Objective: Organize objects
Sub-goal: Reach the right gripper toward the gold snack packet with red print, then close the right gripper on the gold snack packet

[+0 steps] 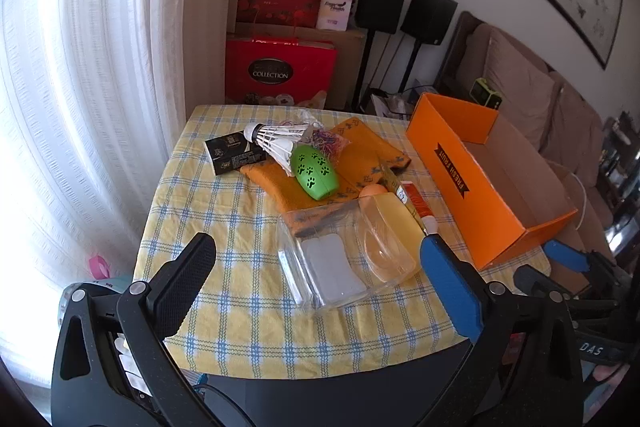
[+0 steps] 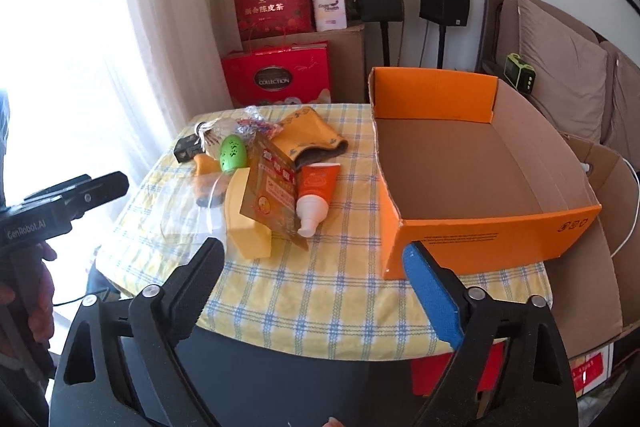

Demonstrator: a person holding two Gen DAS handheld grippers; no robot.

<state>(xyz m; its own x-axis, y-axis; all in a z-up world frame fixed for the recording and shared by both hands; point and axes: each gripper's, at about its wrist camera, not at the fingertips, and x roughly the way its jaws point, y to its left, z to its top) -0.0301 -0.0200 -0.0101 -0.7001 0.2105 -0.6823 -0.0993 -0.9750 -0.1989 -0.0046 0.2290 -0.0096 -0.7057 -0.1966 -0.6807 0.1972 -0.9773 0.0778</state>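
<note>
An empty orange cardboard box point(image 1: 476, 179) point(image 2: 472, 235) stands on the right of the checked tablecloth point(image 1: 224, 211) point(image 2: 320, 287). Left of it lies a pile: a clear plastic container point(image 1: 340, 251), a green egg-shaped case with paw prints point(image 1: 314, 169) point(image 2: 232, 153), shuttlecocks point(image 1: 276, 141), a small black box point(image 1: 230, 153), an orange cloth point(image 1: 360, 151) point(image 2: 312, 131), an orange-and-white tube point(image 2: 316, 195) and a yellow packet point(image 2: 272, 183). My left gripper point(image 1: 320, 259) is open, above the table's near edge facing the clear container. My right gripper point(image 2: 316, 267) is open near the box's front corner.
Red gift bags point(image 1: 280, 71) and a cardboard carton stand behind the table. Two black speakers point(image 1: 428, 15) on stands are at the wall. A brown sofa point(image 1: 532, 87) is on the right. White curtains point(image 1: 80, 67) hang on the left.
</note>
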